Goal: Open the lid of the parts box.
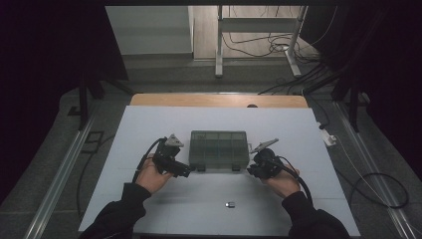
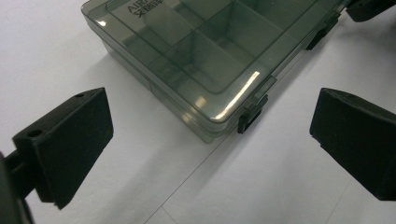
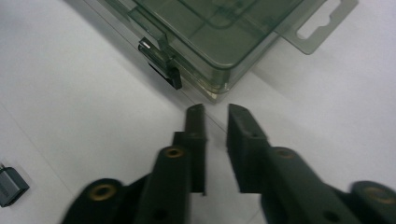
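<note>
A smoky-green clear compartment box [image 1: 219, 149] lies lid-closed on the white table cover [image 1: 144, 129]. My left gripper [image 1: 186, 172] is at the box's near left corner and stands open. In the left gripper view [image 2: 210, 140] its jaws are wide apart, nothing is between them, and the box corner [image 2: 196, 51] with a black latch [image 2: 250, 120] lies just ahead. My right gripper [image 1: 251, 170] is at the near right corner. Its jaws [image 3: 216, 112] stand nearly together with only a narrow slit, nothing in it, tips just short of the box [image 3: 210, 32].
A small grey block [image 1: 230, 204] lies on the cover near the front edge, between the person's forearms, and shows at the lower left of the right gripper view [image 3: 10, 185]. The box has a hang tab [image 3: 322, 23]. Cables and a desk frame [image 1: 259, 30] lie beyond the table.
</note>
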`<act>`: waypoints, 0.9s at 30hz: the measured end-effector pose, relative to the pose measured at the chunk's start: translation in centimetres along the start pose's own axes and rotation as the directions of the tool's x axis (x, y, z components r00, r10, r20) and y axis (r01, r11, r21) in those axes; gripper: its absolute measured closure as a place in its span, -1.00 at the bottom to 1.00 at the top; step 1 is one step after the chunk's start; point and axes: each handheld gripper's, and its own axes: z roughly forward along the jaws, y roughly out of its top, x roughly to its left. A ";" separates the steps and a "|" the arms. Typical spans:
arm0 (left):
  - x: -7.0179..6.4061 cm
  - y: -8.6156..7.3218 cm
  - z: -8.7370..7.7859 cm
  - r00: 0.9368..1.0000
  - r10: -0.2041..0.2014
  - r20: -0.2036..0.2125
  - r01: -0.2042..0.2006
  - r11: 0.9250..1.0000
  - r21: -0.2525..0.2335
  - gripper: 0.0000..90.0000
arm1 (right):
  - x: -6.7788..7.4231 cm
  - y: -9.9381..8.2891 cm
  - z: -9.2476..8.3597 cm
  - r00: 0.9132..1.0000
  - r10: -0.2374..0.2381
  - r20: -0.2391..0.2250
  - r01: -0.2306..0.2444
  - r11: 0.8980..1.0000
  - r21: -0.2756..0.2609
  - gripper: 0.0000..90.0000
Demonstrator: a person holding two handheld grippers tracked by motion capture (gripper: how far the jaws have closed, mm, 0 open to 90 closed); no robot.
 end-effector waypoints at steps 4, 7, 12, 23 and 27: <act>0.0 0.0 0.1 1.000 0.004 0.010 -0.004 1.000 0.000 -0.97 | -0.1 0.0 0.4 1.000 -0.006 -0.008 0.006 1.000 0.015 0.97; -0.1 0.0 0.1 1.000 0.004 0.011 -0.004 1.000 0.002 -0.95 | -0.2 0.0 0.6 1.000 -0.007 -0.003 0.007 1.000 0.026 0.97; 0.0 0.0 0.3 1.000 -0.009 -0.001 0.009 1.000 -0.002 -0.95 | -0.4 0.0 1.0 1.000 0.000 -0.006 0.001 1.000 0.030 0.97; 0.3 -0.3 0.5 1.000 -0.003 0.000 0.003 1.000 -0.016 -1.00 | -0.7 0.1 0.6 0.999 0.027 -0.030 -0.027 1.000 -0.014 0.97; 0.3 -0.2 0.4 1.000 -0.017 0.003 0.017 1.000 -0.010 -1.00 | -0.7 0.1 0.3 0.999 0.030 -0.030 -0.030 0.999 -0.026 0.97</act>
